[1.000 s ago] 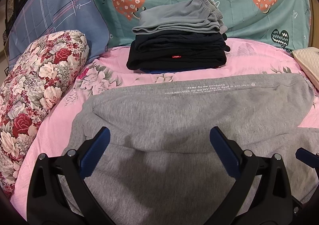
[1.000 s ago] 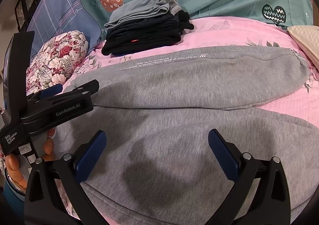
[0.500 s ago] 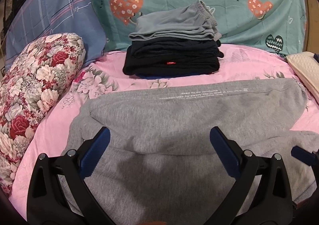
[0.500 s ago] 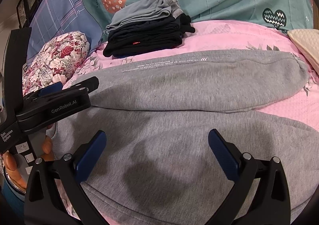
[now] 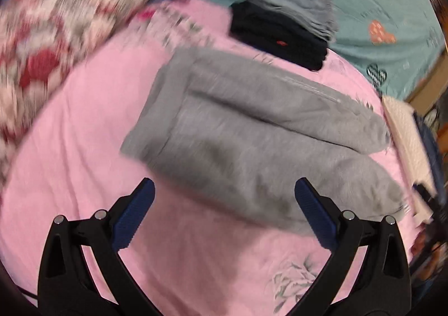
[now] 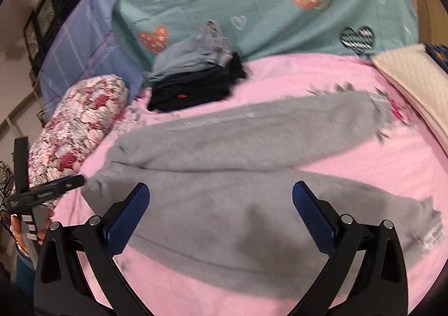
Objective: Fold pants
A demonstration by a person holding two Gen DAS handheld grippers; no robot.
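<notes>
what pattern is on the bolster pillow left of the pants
Red and white flowers, on the bolster pillow; the right wrist view shows it sharpest.

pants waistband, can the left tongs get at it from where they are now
Probably yes: the left tongs are open just short of the waistband of the pants, with only bare sheet between.

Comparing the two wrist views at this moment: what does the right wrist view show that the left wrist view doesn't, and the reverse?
Only the right wrist view shows the left claw from outside, beside the waistband, the blue checked pillow and the print on the near cuff. Only the left wrist view shows the leaf print on the sheet near the camera. Both show the grey pants spread flat with legs apart, the folded stack, the floral pillow and an open claw.
</notes>
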